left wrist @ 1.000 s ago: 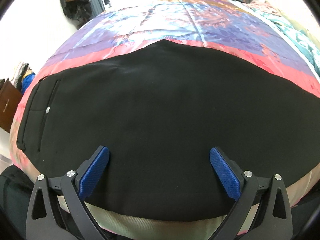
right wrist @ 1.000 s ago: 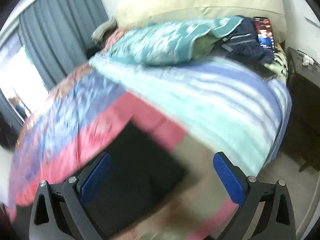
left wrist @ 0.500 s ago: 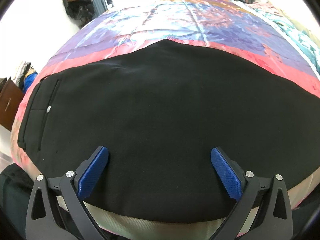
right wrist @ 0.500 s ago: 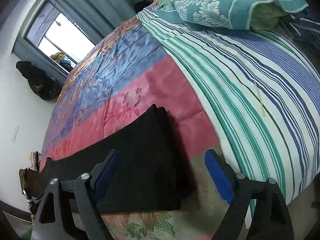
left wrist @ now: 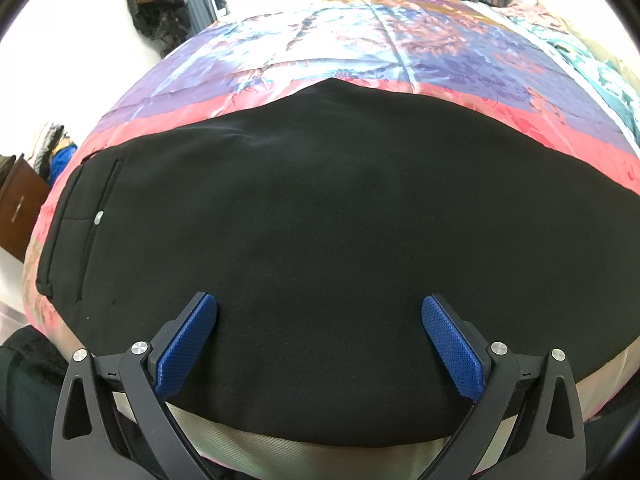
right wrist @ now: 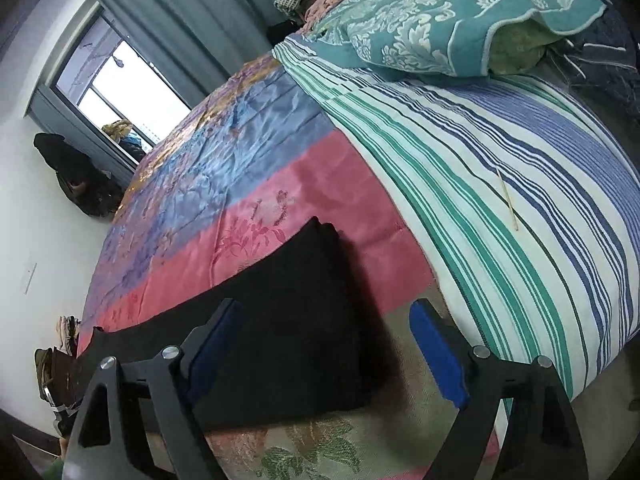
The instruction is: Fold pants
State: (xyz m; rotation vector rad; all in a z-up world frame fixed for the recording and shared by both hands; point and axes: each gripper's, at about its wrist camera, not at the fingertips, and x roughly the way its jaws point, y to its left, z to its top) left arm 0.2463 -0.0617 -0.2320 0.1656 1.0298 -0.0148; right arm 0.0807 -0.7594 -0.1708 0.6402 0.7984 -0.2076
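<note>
Black pants (left wrist: 320, 240) pocket left view, hems right

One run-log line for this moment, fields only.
stage: pre-grasp | black fabric pants: flat on satin bedspread | left gripper: open over waist end | right gripper: open over leg hems

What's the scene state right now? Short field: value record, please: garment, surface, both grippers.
garment: black pants, spread flat, back pocket with button toward the left in the left wrist view
leg end: hem lies on the pink band, stacked layers
surface: patterned bedspread on a bed
beside it: striped sheet, teal pillow
left gripper: open, over the pants near their front edge, nothing gripped
right gripper: open, at the hem end, nothing pinched
fold: not started
</note>
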